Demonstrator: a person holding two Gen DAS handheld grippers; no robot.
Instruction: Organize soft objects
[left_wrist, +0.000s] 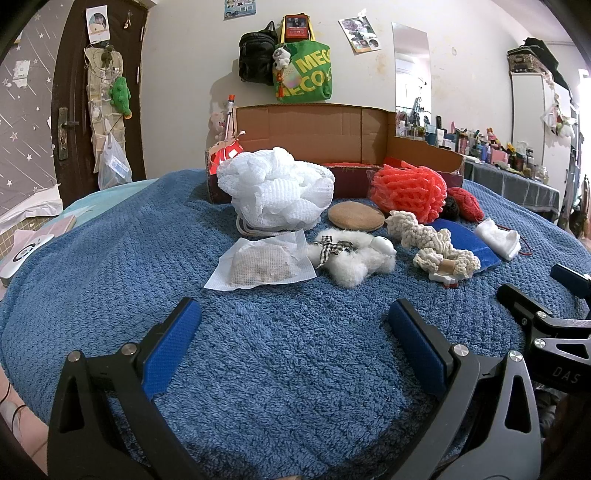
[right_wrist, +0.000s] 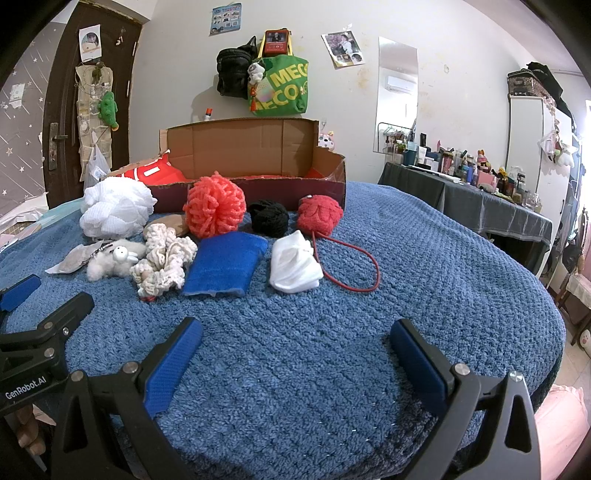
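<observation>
Mostly I see the soft things in a heap on the blue blanket (right_wrist: 406, 258), just in front of the cardboard box (right_wrist: 240, 147). From my left camera the black yarn ball (right_wrist: 269, 218) is nearly hidden behind the orange puff (left_wrist: 408, 192). The white puff (left_wrist: 275, 192) looks fluffy. Left gripper (left_wrist: 295, 325) and right gripper (right_wrist: 295, 343) both gape wide, holding nothing. What's inside the box is maybe red cloth.

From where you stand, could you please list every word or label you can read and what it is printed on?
"MEG" over "ECO", cut off: green tote bag on the wall.
"GenRobot.AI": left gripper body, right wrist view.
"DAS", cut off: right gripper body, left wrist view.
Wall posters, photos, red case, dresser bottles: too small or blurred.
</observation>
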